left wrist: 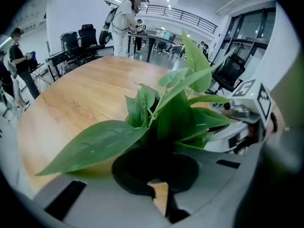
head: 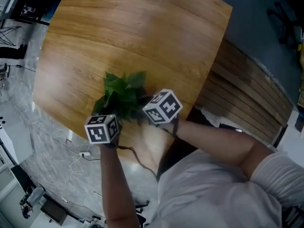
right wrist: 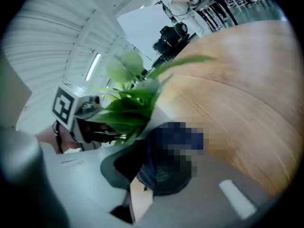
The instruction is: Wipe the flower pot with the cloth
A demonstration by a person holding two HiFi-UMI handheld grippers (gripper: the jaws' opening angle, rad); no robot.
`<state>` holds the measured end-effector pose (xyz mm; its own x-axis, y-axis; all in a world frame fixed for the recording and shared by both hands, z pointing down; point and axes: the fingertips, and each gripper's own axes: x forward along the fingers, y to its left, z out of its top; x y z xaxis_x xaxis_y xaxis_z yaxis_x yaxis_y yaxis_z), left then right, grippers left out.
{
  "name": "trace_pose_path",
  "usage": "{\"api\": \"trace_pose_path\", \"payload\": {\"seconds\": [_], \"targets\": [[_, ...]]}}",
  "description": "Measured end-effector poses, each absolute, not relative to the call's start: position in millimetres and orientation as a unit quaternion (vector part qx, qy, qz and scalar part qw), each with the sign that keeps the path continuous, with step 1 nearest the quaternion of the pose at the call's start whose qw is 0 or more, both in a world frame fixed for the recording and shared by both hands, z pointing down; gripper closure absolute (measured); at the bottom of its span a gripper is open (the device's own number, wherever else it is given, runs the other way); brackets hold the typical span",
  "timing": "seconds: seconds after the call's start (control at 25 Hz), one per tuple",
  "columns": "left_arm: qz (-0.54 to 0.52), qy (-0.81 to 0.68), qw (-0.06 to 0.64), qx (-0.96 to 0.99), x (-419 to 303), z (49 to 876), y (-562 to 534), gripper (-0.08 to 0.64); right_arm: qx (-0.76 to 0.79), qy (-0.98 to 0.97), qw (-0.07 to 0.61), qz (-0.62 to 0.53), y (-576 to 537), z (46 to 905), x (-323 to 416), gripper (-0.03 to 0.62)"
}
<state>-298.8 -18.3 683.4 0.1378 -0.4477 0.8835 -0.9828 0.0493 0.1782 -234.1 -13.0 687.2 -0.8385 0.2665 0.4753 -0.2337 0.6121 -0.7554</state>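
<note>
Head view: a leafy plant (head: 124, 91) stands near the near edge of the wooden tabletop (head: 142, 27). The left gripper (head: 114, 118) and the right gripper (head: 145, 112) close in on its base from either side. Leaves and the two marker cubes hide what the plant grows from, and no wiping fabric shows here.

Left gripper view: the jaws are drawn in around a dark rounded body at the foot of the stems, which I take to be the flower pot (left wrist: 154, 165). They appear to grip it, and I judge this arm is steadying it. The right gripper sits just beyond the leaves, close against the same base.

Right gripper view: the jaws are clamped on a dark blue cloth (right wrist: 160, 177), part of which lies under a mosaic patch. The cloth lies against a pale slanted wall beneath the leaves, probably the pot's side, with the tabletop running on past it.

Progress: the pot is held, the cloth is picked up and the cloth looks to be in contact with the pot, so the wiping seems to be under way. No view shows dirt or a cleaned patch, so I cannot tell how much of the surface is done. The far side and the rim probably remain to be wiped, and afterwards both the pot and the cloth have to be let go.
</note>
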Motion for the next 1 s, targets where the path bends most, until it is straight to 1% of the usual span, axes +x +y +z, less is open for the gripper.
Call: {"api": "trace_pose_path", "payload": {"seconds": [0.08,0.16,0.32,0.48,0.76,0.84,1.0], "targets": [[0.305,-0.581,0.437,0.615,-297,682,-16,0.554,-0.023,-0.856,0.281,0.432,-3,664,-228,0.548],[0.301,-0.583,0.441,0.613,-298,679,-15,0.554,-0.023,-0.859,0.291,0.420,1,662,-230,0.548],[0.296,-0.589,0.439,0.611,-303,673,-23,0.554,-0.002,-0.849,0.321,0.419,-9,706,-248,0.548],[0.290,-0.596,0.437,0.608,-309,678,-25,0.554,0.004,-0.845,0.319,0.429,-11,731,-258,0.548],[0.289,-0.597,0.438,0.607,-303,678,-21,0.554,-0.027,-0.855,0.300,0.422,0,667,-244,0.548],[0.290,-0.596,0.437,0.608,-302,675,-22,0.554,-0.024,-0.853,0.312,0.418,-1,676,-245,0.548],[0.289,-0.598,0.431,0.611,-303,675,-25,0.554,-0.011,-0.847,0.338,0.409,-9,722,-255,0.548]]}}
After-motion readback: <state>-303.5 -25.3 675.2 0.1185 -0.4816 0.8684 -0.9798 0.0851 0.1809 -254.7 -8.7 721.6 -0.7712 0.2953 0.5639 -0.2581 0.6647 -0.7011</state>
